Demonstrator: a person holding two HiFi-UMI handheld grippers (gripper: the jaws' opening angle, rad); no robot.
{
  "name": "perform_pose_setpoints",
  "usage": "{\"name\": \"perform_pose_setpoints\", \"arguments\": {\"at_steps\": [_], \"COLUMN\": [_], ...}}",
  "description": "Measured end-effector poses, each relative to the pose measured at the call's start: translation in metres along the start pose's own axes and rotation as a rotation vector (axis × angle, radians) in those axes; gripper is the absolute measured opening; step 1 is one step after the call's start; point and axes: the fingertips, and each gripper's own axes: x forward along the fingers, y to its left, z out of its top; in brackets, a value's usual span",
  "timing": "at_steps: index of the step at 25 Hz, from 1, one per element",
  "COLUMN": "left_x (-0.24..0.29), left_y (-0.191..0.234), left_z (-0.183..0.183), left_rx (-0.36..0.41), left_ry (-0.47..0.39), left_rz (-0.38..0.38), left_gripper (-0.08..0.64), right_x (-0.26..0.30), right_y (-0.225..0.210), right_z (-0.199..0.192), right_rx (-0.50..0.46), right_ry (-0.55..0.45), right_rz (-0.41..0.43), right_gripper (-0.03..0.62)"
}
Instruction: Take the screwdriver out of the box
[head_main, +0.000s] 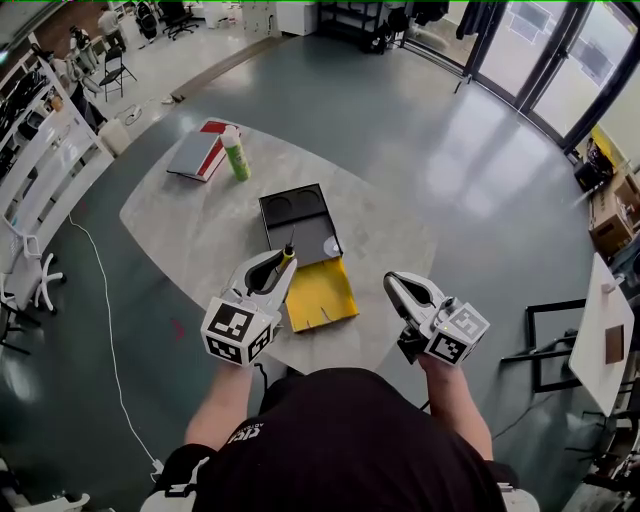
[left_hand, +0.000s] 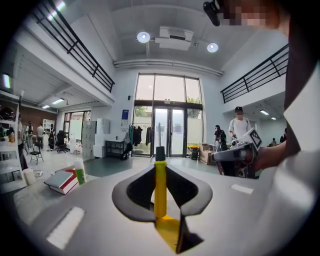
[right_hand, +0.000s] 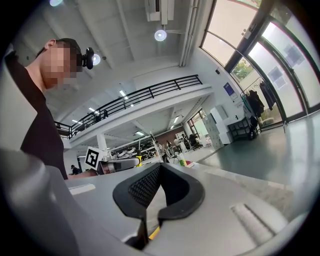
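Note:
My left gripper (head_main: 283, 263) is shut on a yellow-handled screwdriver (head_main: 288, 256), held above the table just in front of the box. The left gripper view has the yellow handle (left_hand: 160, 186) clamped between the pads, with its black collar and thin metal shaft pointing away past the fingertips of the left gripper (left_hand: 160, 165). The box's black tray (head_main: 300, 222) lies open on the table, its yellow lid (head_main: 318, 292) folded toward me. My right gripper (head_main: 398, 286) hovers off the table's near right edge, shut with nothing in it, and its pads meet in the right gripper view (right_hand: 160, 167).
A green bottle (head_main: 235, 152) and a red-and-grey book (head_main: 200, 148) stand at the far left of the grey table (head_main: 190, 225). A white cable (head_main: 100, 300) runs along the floor on the left. Shelving (head_main: 40, 150) lines the left wall.

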Motion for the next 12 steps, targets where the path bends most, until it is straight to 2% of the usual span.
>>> {"name": "perform_pose_setpoints", "arguments": {"at_steps": [12], "left_x": [-0.0060], "left_y": [0.0028], "left_z": [0.0097], "left_rx": [-0.013], "left_ry": [-0.049], "left_rz": [0.030], "left_gripper": [0.066], "right_x": [-0.0088], "right_y": [-0.0023], "right_z": [0.0096], "right_rx": [-0.033], "right_ry": [-0.032], "right_rz": [-0.020], "right_gripper": [0.012]}}
